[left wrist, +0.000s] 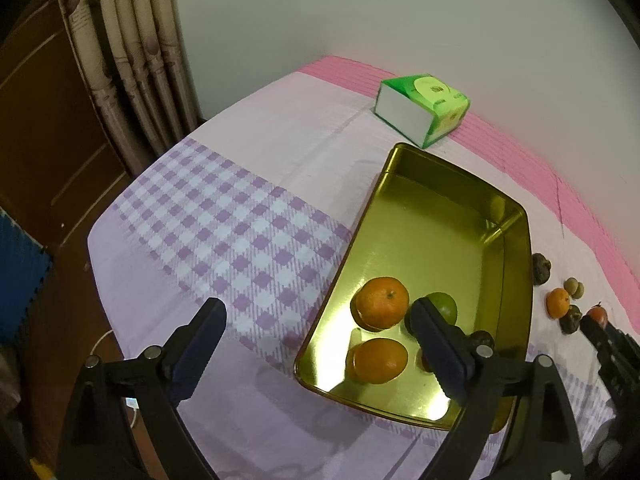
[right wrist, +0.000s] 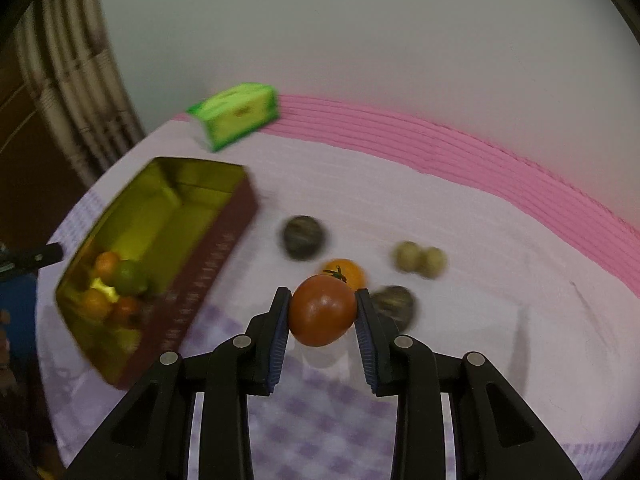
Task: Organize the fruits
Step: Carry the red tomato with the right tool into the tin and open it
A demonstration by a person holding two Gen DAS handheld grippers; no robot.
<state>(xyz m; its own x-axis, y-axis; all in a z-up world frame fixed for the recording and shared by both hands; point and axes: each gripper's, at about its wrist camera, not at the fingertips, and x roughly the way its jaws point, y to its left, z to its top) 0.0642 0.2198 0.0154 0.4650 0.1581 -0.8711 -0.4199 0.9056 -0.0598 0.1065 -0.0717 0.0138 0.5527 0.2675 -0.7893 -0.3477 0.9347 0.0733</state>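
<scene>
Room: plain pale wall (left wrist: 400, 8) behind, patterned curtain (left wrist: 128, 52) and brown wood panelling (left wrist: 48, 128) at left, a bit of blue foam mat (left wrist: 20, 272) low left. The surface (left wrist: 248, 152) wears a cloth, pale lilac with a purple-white check band and pink stripes along the wall side; its left edge drops off near the curtain, with a wide bare stretch of cloth left of the tin. Gold-lined tin tray (left wrist: 516, 280), maroon outside, far half bare, holds two oranges (left wrist: 382, 302), a green citrus (left wrist: 442, 306) and some dark fruit partly hidden by a claw finger. Green tissue box (left wrist: 424, 110) sits near the wall beyond the tin; print on it and lettering on the tin's side too blurred to read. Loose fruit on cloth right of the tin, well apart from it: dark wrinkled round fruit (right wrist: 304, 236), small orange (right wrist: 346, 272), two small pale green ones (right wrist: 420, 260), another dark one (right wrist: 394, 304). Left claw (left wrist: 320, 312) spread wide, nothing in it, over the tin's near left edge. Right claw (right wrist: 323, 309) clamped on a red-brown tomato (right wrist: 322, 310), off the cloth, by the loose fruit.
</scene>
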